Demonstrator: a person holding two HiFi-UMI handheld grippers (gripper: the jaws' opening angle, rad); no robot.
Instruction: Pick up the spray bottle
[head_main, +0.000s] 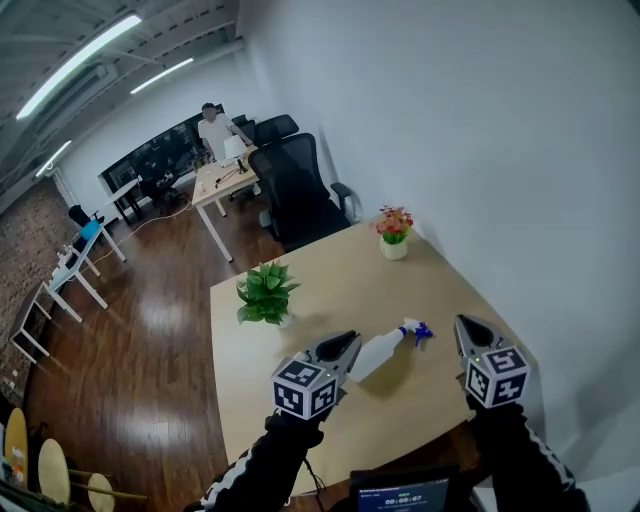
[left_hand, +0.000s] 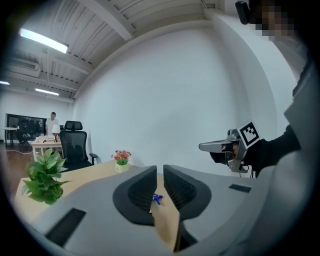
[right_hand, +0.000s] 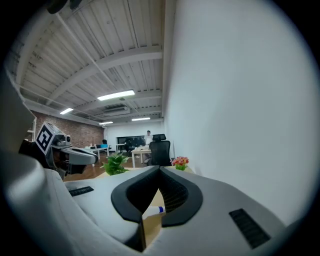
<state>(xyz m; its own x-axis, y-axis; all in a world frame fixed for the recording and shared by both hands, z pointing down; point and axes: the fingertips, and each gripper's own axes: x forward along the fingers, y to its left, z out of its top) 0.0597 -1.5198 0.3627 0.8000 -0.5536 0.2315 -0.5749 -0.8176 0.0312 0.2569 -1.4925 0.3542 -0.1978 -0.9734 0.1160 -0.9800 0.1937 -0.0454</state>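
While the head view looks steeply down, a white plastic spray bottle (head_main: 383, 352) with a blue trigger head (head_main: 420, 331) lies on its side on the light wooden table (head_main: 330, 285). Its base is toward 8 o'clock and its nozzle toward 2 o'clock. Nothing holds it.

The left gripper (head_main: 347, 346), a grey two-jaw tool with a black-and-white marker cube (head_main: 303, 388), is at the bottle's 8 o'clock. Its tips overlap the bottle's base in the head view; contact cannot be told from there. In the left gripper view the jaws stand a narrow slit apart, released, with the pads on nothing. The blue trigger shows small through the slit, farther off on the table.

The right gripper (head_main: 468, 332) is at the bottle's 3 o'clock, apart from it, near the table's right edge. In the right gripper view the jaw tips meet, clenched, with nothing caught between them. The bottle's white body and blue collar show low, beyond the jaws.

Surroundings, read from the bottle in the head view:
- A leafy green potted plant (head_main: 266, 293) stands at 10 o'clock on the table.
- A small white pot of red and pink flowers (head_main: 394, 233) stands at 12 o'clock, close to the white wall (head_main: 470, 140).
- A black mesh office chair (head_main: 298, 195) is at 11 o'clock, past the table's far end.
- A person in a white top (head_main: 213, 128) stands by a far desk.
- A dark glossy wood floor (head_main: 140, 340) lies at 9 o'clock.
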